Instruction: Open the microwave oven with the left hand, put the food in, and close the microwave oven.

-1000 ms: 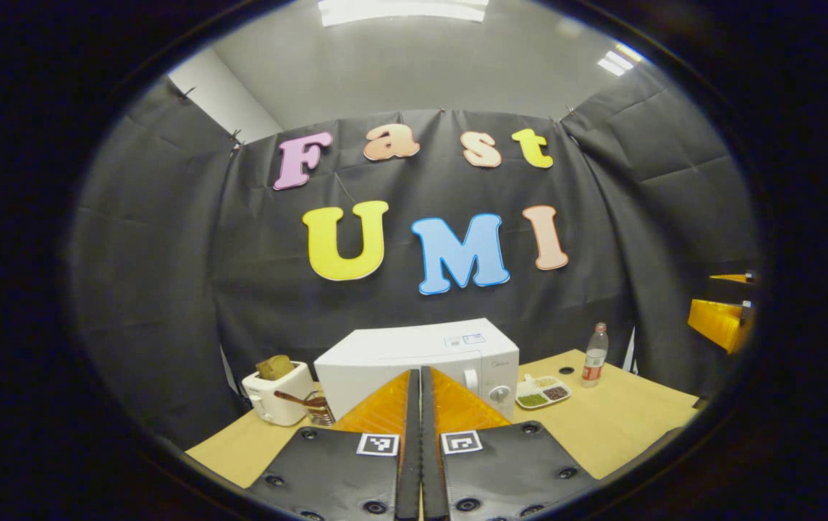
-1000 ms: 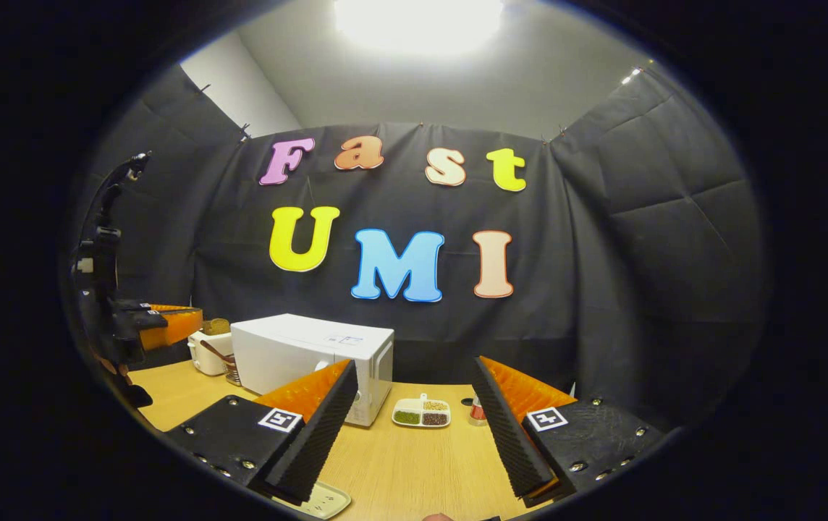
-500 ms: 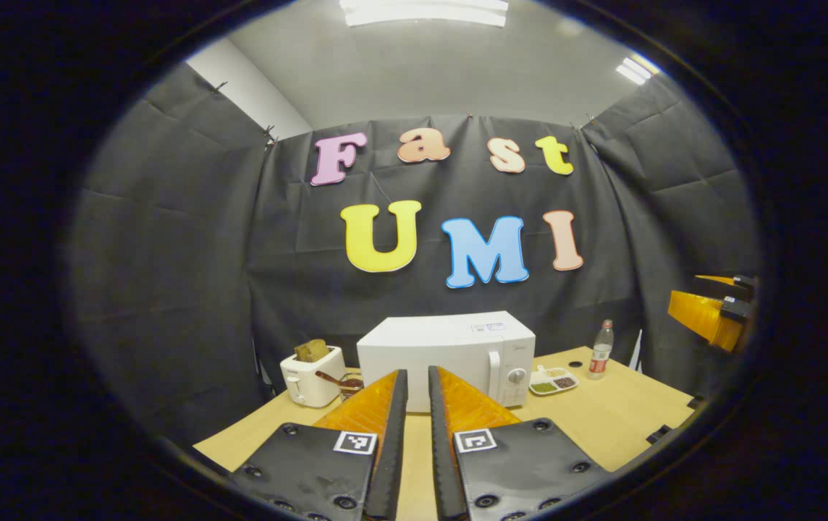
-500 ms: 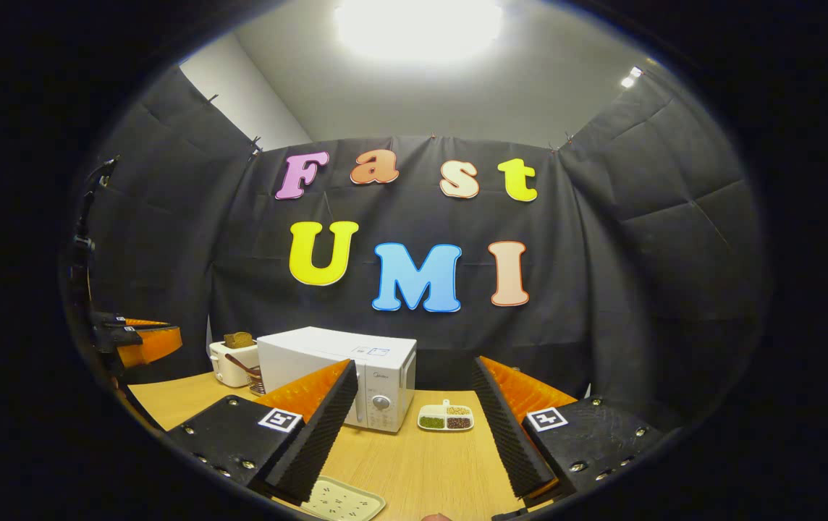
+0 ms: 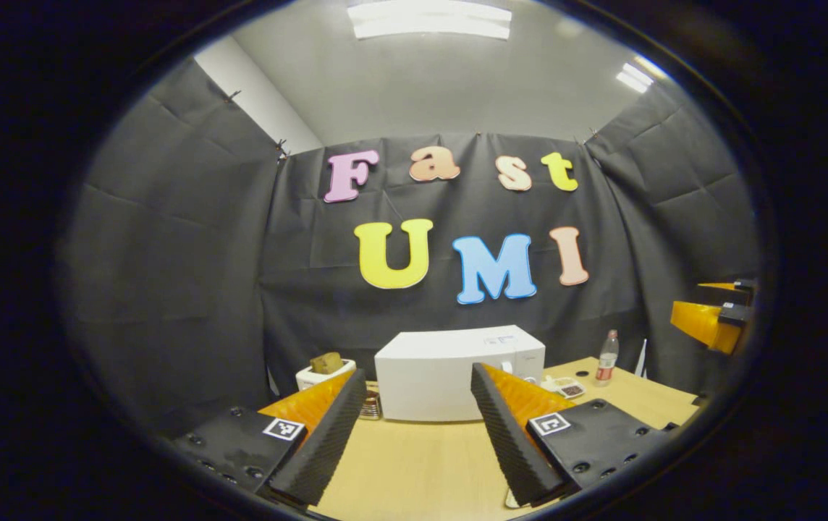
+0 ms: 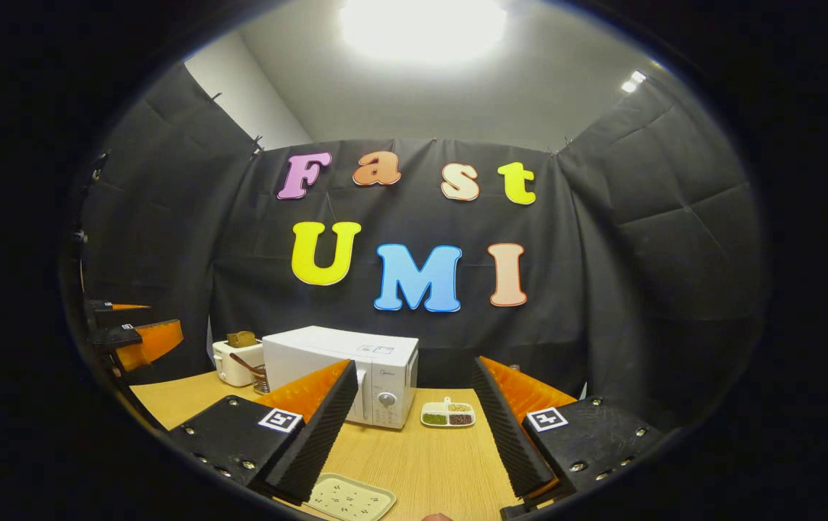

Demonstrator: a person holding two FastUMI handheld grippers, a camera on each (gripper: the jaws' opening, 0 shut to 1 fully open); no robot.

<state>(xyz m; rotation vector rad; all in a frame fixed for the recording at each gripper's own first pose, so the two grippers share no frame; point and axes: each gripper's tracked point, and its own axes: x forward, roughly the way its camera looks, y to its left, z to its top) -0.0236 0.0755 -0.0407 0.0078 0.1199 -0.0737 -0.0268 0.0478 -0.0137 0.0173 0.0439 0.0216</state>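
A white microwave (image 5: 450, 373) (image 6: 345, 369) stands at the back of the wooden table (image 5: 421, 463), its door closed. My left gripper (image 5: 420, 420) hovers open in front of it, well short of the door, with nothing between its fingers. My right gripper (image 6: 414, 416) is open too and empty, held above the table farther back. A pale green speckled tray (image 6: 350, 499) lies on the table just below the right gripper's left finger. The left gripper (image 6: 135, 340) also appears at the left edge of the right gripper view, and the right gripper (image 5: 711, 318) at the right edge of the left gripper view.
A white toaster (image 5: 323, 373) (image 6: 234, 359) with bread stands left of the microwave. A white divided dish of grains (image 6: 448, 414) (image 5: 564, 387) lies to the right of it. A small bottle (image 5: 606, 357) stands farther right near the wall.
My left gripper has gone from shut to open and has drawn back from the microwave. The right gripper view has shifted slightly, bringing the speckled tray more into sight.
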